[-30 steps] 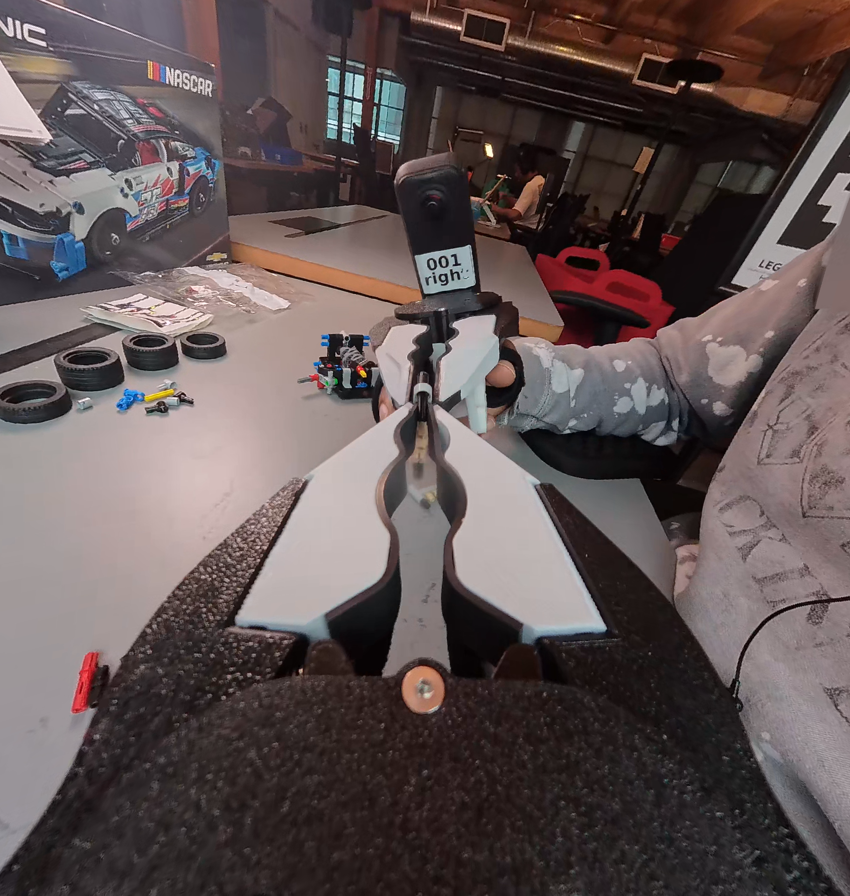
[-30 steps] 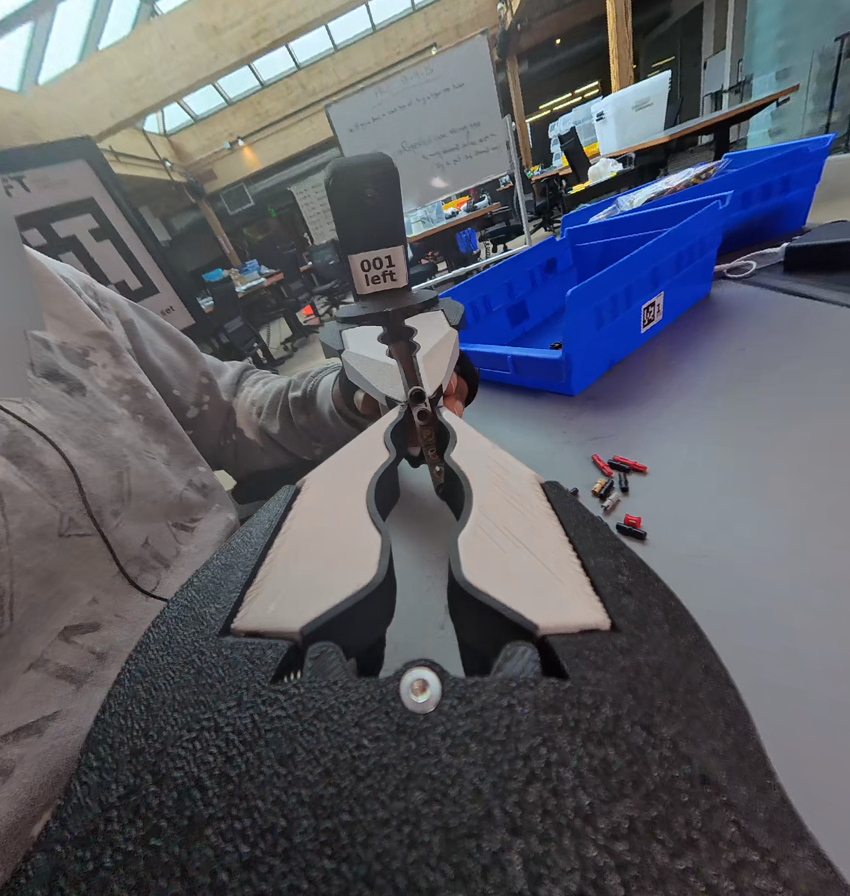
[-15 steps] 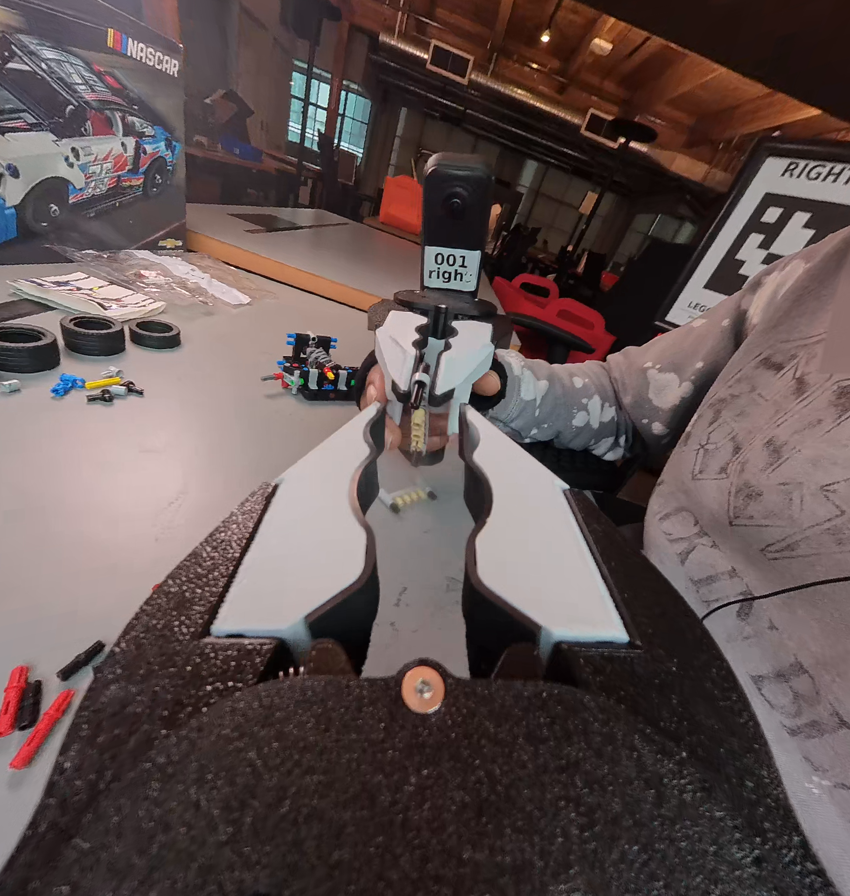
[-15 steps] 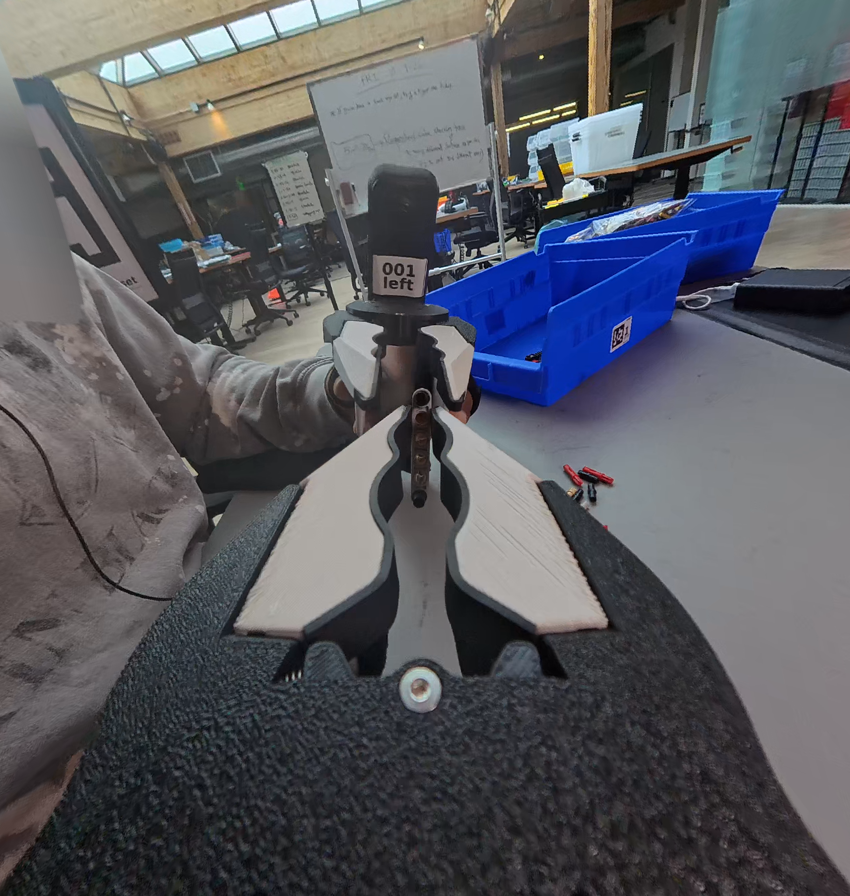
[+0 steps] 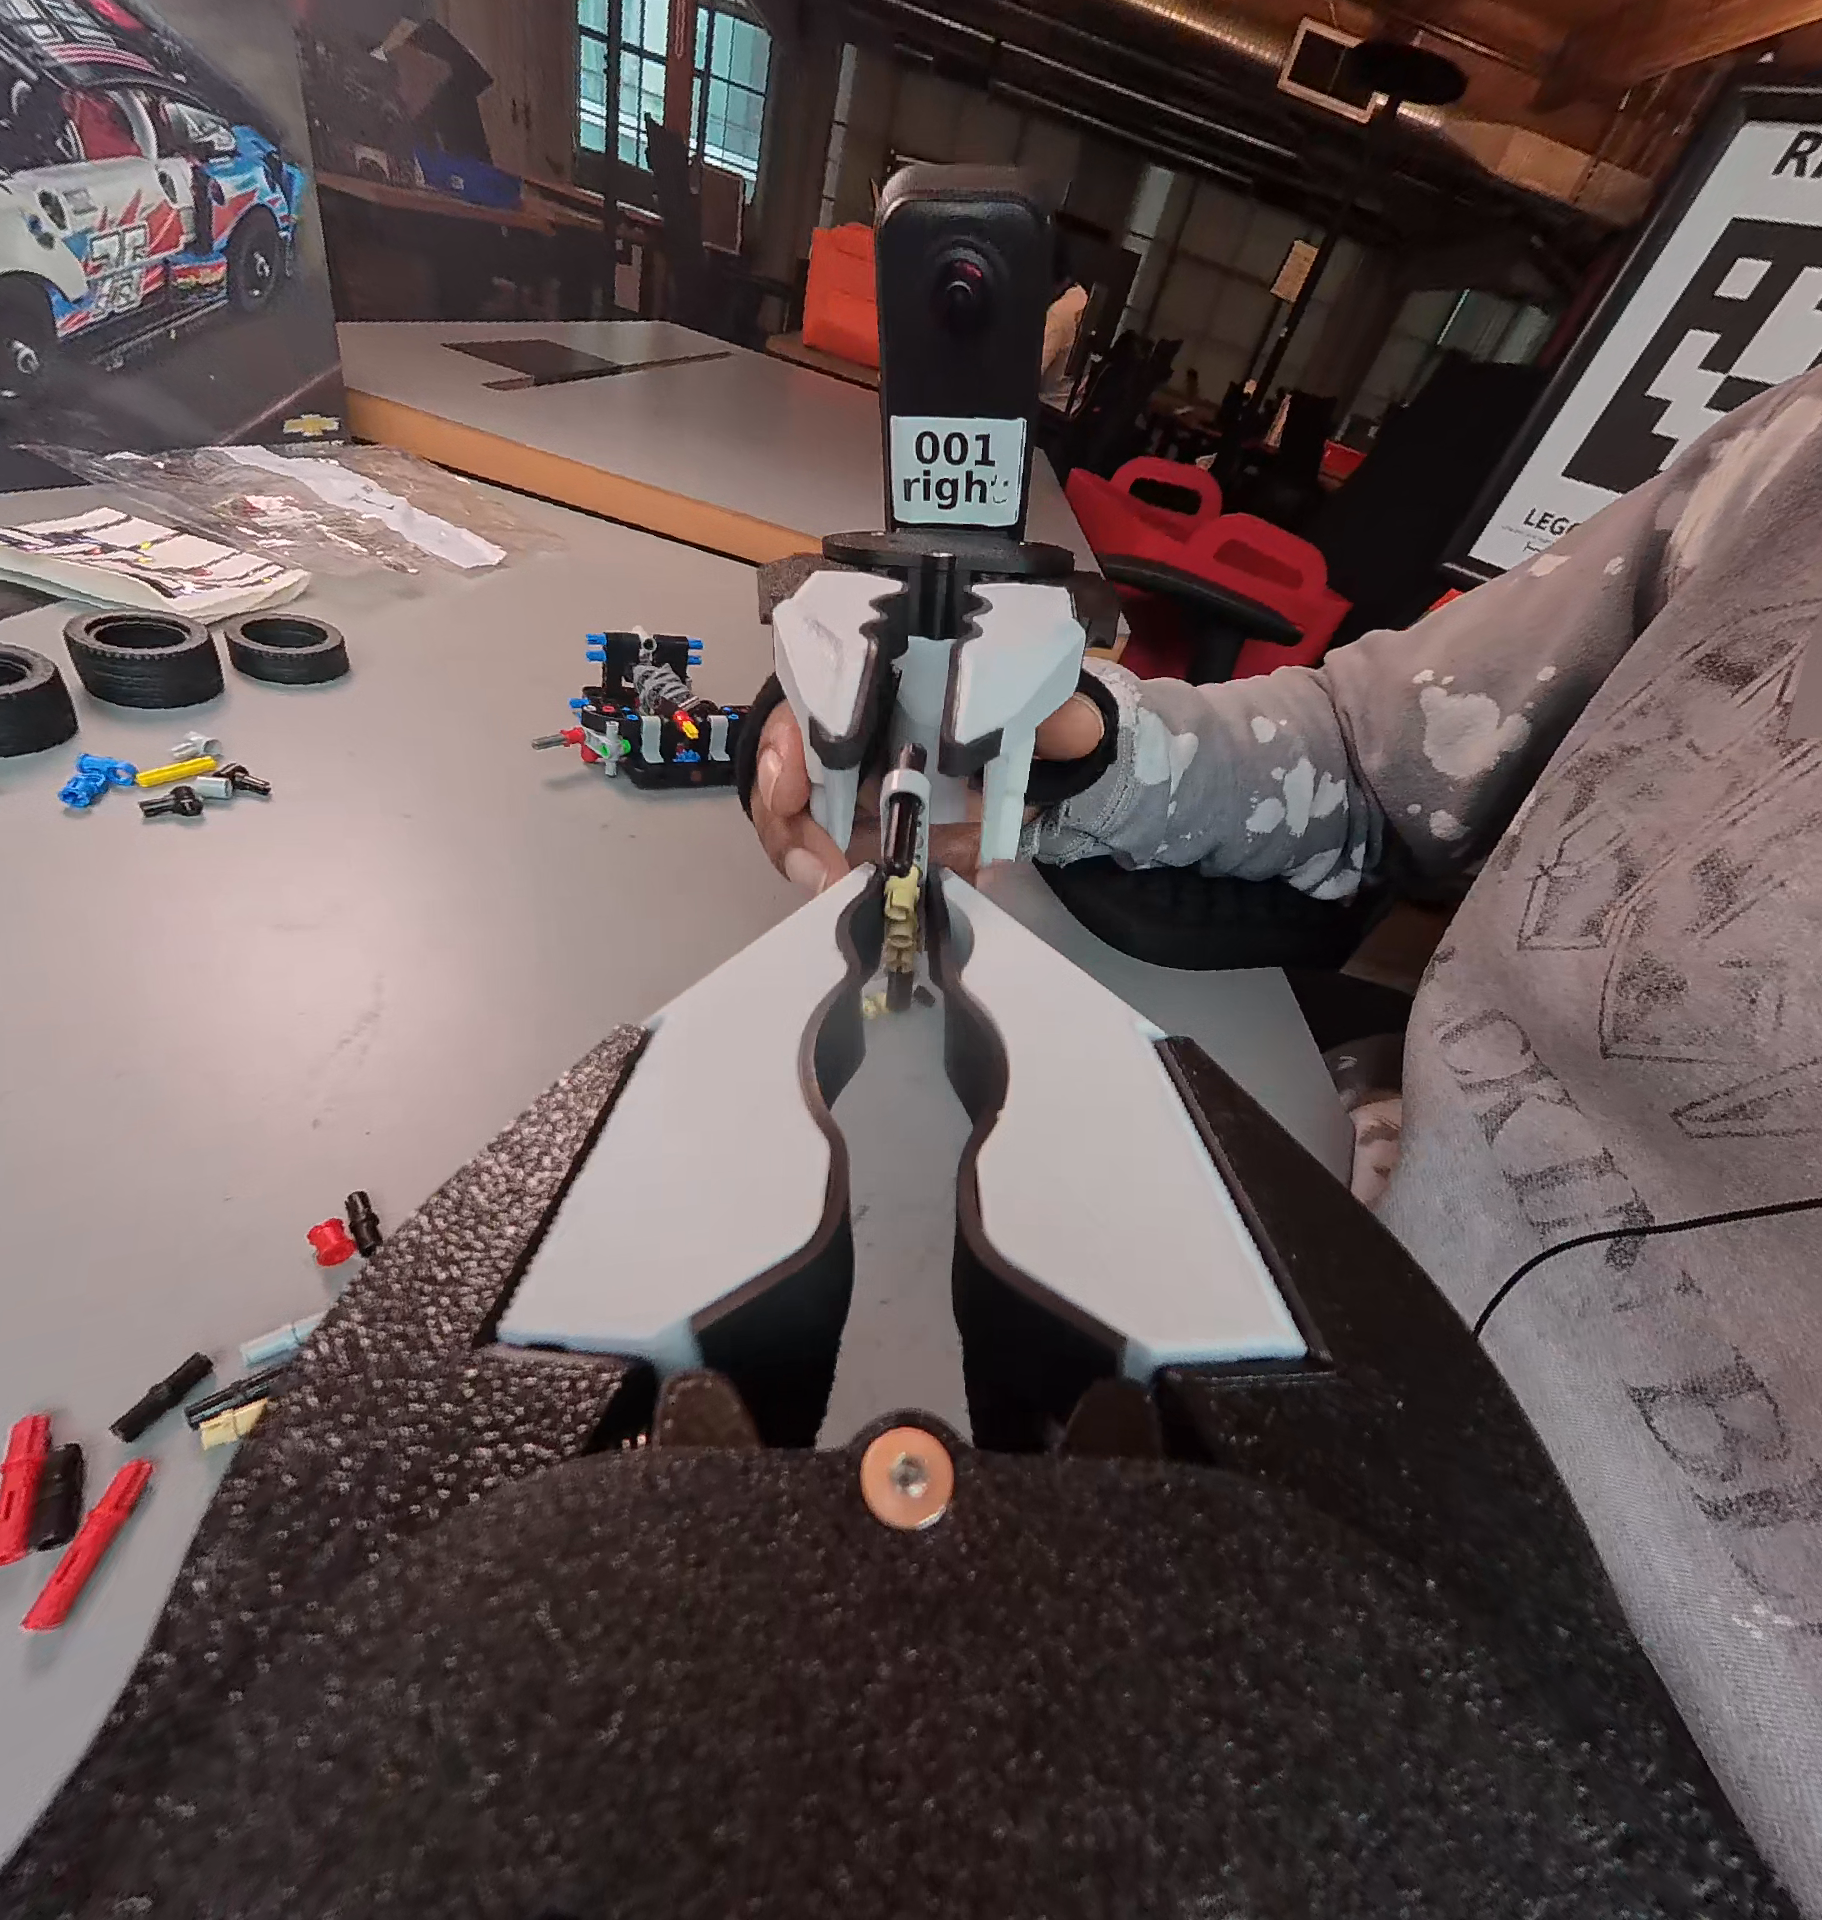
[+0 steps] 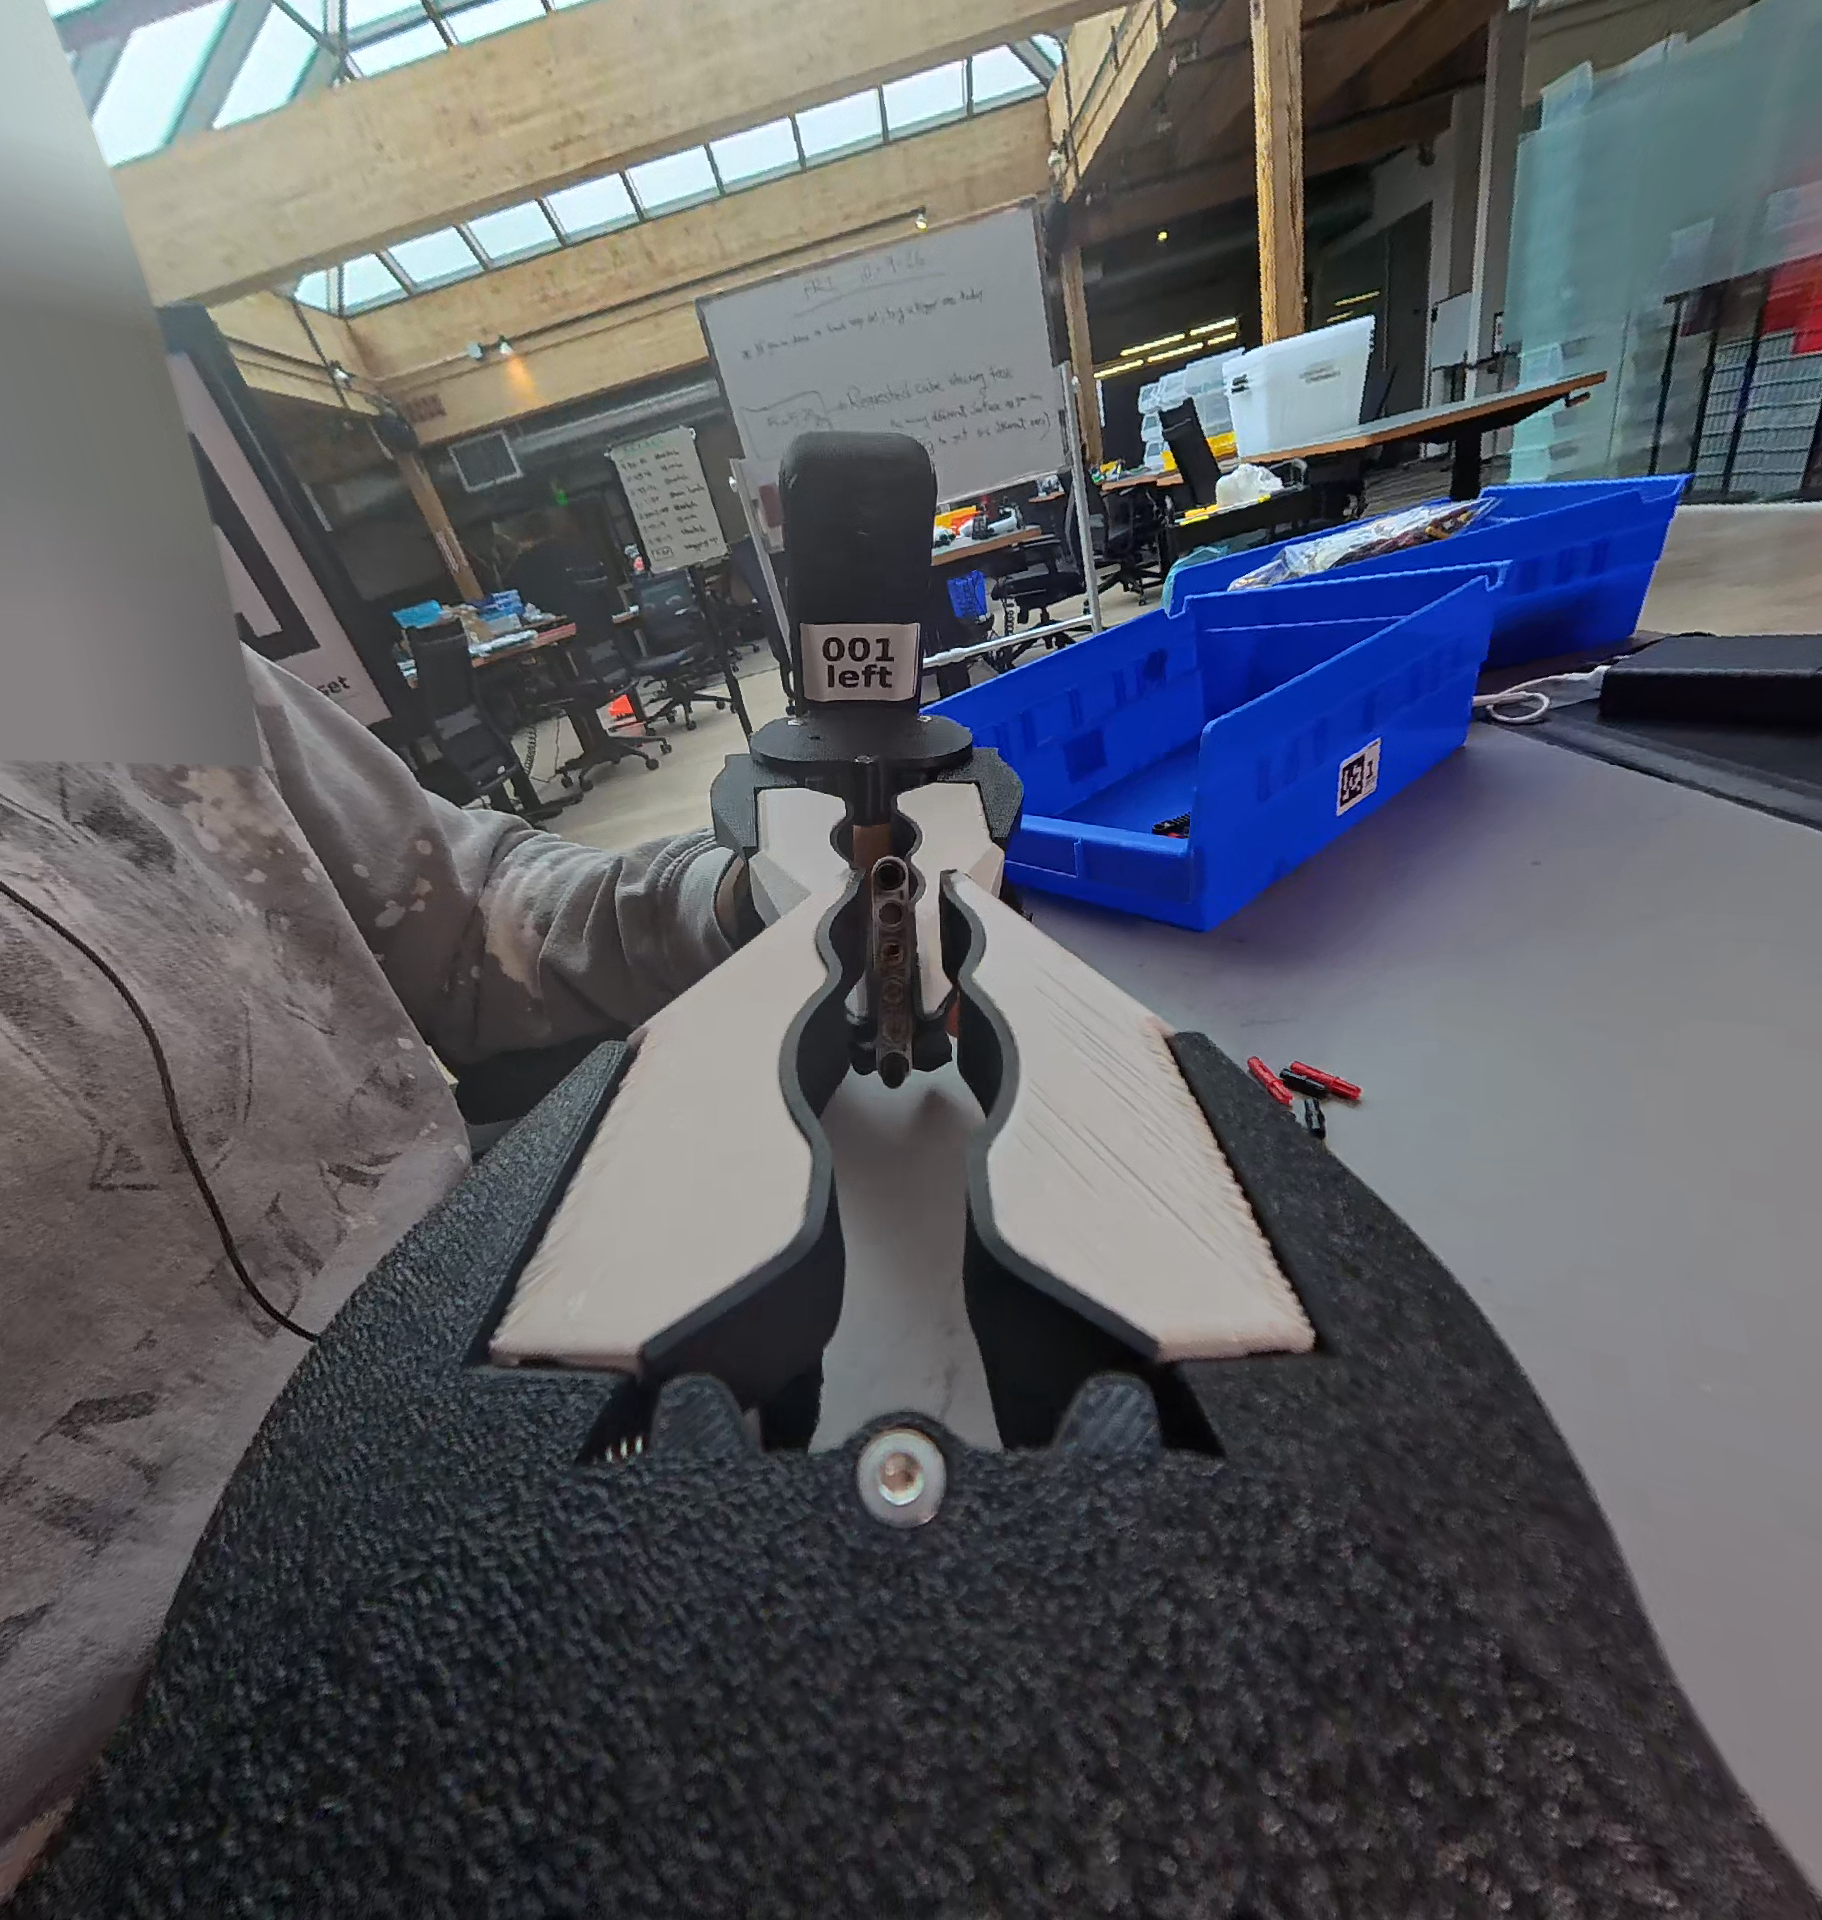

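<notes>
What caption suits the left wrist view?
Left tongs pinch a small tan toy pin against the black holed beam in the right tongs, above a grey table.

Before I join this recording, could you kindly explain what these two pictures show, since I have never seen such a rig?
There is no robot: a person holds a two-finger tool in each hand, and each tool carries a camera that looks along its fingers. The left wrist view shows the left hand-held gripper shut on a small tan pin. The right wrist view shows the right hand-held gripper shut on a dark grey beam with holes. The two face each other, tips close together, over a grey table. On it lie black tyres, a partly built toy model, loose red pins and blue bins.
</notes>
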Tool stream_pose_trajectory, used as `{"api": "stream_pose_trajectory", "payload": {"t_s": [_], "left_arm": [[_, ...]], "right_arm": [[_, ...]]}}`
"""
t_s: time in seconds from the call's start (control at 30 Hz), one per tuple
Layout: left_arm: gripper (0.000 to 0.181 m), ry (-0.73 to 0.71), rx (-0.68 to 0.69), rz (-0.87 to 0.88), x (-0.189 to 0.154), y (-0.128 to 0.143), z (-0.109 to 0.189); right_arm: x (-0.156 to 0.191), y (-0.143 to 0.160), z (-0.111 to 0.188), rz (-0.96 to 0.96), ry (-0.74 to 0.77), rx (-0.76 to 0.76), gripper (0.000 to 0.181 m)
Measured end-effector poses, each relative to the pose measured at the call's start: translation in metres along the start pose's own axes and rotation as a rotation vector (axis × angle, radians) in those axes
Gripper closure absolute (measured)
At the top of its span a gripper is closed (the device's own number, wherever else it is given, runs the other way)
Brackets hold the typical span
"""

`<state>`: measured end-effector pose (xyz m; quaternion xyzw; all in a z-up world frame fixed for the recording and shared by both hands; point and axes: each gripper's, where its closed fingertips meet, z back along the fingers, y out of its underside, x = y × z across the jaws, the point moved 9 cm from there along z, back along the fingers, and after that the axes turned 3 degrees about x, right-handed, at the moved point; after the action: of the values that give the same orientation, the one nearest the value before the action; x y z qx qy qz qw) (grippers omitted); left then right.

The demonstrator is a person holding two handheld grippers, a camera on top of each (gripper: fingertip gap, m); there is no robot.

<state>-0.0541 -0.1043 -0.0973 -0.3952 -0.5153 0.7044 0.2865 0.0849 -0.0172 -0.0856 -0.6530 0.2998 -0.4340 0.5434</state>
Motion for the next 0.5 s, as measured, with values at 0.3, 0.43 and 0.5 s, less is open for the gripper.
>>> {"api": "stream_pose_trajectory", "payload": {"t_s": [0.3,0.43,0.5], "left_arm": [[0.175,-0.019,-0.026,0.009,0.002,-0.001,0.001],[0.175,-0.032,-0.072,0.002,0.004,-0.005,0.009],[0.175,-0.022,-0.092,-0.007,0.002,-0.006,0.009]], "right_arm": [[-0.003,-0.001,0.003,-0.008,-0.014,-0.012,0.177],[-0.007,0.001,0.008,-0.016,-0.011,-0.01,0.177],[-0.006,-0.001,0.008,-0.037,-0.04,-0.036,0.177]]}}
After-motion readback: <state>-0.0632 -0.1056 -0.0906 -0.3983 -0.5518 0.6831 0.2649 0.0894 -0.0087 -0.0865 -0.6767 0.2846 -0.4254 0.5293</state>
